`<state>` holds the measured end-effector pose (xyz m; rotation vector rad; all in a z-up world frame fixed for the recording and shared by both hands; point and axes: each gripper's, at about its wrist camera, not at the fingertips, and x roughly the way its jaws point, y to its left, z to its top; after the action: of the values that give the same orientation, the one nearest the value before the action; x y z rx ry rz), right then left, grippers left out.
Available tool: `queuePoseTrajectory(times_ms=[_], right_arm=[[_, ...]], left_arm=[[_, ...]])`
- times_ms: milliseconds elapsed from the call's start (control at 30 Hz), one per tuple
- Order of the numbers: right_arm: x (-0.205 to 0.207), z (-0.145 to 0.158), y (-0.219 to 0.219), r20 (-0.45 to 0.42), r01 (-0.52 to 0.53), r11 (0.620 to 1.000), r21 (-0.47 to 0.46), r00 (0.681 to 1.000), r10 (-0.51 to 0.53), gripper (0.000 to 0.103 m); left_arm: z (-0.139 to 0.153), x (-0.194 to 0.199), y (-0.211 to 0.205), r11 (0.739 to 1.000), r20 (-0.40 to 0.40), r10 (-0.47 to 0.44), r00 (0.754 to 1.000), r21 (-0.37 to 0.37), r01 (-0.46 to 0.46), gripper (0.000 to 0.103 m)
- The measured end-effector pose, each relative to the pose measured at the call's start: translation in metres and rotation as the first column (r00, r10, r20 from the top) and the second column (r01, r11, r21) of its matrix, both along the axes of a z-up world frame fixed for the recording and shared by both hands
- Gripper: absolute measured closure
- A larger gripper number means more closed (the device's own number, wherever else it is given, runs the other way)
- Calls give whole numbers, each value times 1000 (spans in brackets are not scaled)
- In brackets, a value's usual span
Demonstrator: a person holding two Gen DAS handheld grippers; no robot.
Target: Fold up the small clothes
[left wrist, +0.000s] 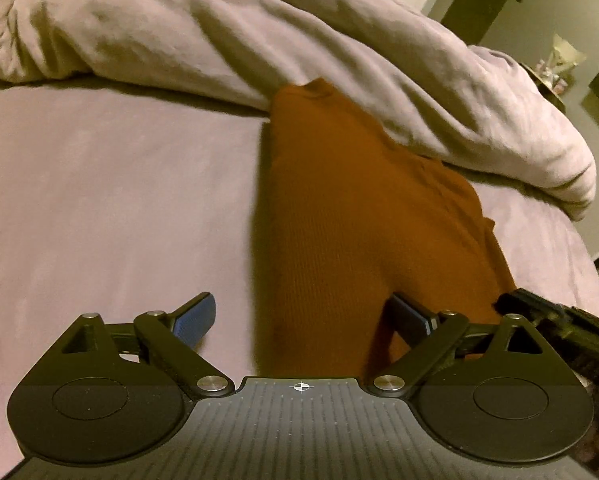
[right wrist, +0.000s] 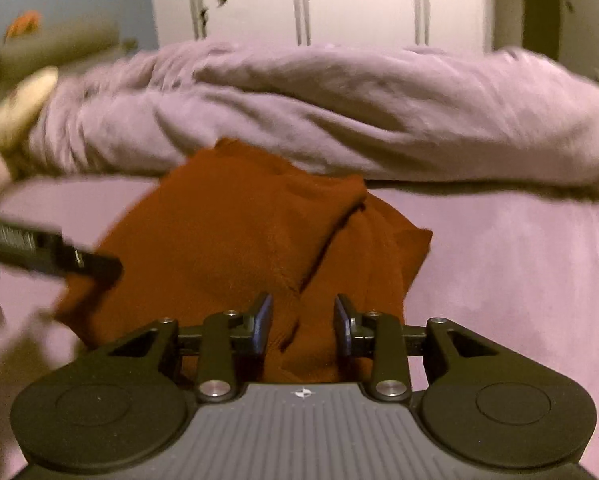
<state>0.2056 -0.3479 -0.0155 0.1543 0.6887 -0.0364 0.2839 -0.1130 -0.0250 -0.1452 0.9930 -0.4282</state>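
The rust-orange ribbed knit garment (left wrist: 363, 216) lies on the flat mauve bedsheet (left wrist: 111, 200), already doubled lengthwise, its far end tucked against the rumpled pale-lilac duvet (left wrist: 259, 40) heaped across the bed. From the right-hand side one layer shows lapped over another, with a diagonal crease and a loose corner poking out toward the right.

The left gripper (left wrist: 303, 316) hangs over the near end with its jaws spread wide, the cloth running between the blue pads but neither pressing on it. The right gripper (right wrist: 302, 324) sits low over the near hem, jaws parted with a narrower gap, fabric between them, no pinch that I can make out.

It looks like the moment to take the near edge for the next fold. To do it well I'd say both should bite the hem at matching corners, catching both layers, then carry it evenly toward the duvet end so that loose corner gets squared instead of dragged.
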Motion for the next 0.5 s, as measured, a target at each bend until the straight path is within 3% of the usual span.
queuePoseTrajectory(times_ms=[133,200,300,400,467,500], right_arm=[[-5,1,-25,-6,16,966,259,1000,-15,71],[-1,-5,-32,-34,21,940,341,999,-10,67],[12,-17,-34,-58,28,914,405,998,-5,52],[29,-25,-33,-75,38,890,455,997,-5,52],[38,-29,-30,-78,41,883,468,997,-5,66],[40,-28,-28,-74,40,889,456,997,-7,88]], left_arm=[[1,-14,-4,999,17,-27,999,35,27,6],[-1,-18,-6,997,24,-39,999,62,37,6],[-3,-18,-8,996,8,-35,999,81,34,6],[1,-19,-10,996,6,-38,999,85,38,6],[5,-20,-12,993,20,-46,999,107,44,6],[8,-20,-13,992,27,-50,998,116,47,6]])
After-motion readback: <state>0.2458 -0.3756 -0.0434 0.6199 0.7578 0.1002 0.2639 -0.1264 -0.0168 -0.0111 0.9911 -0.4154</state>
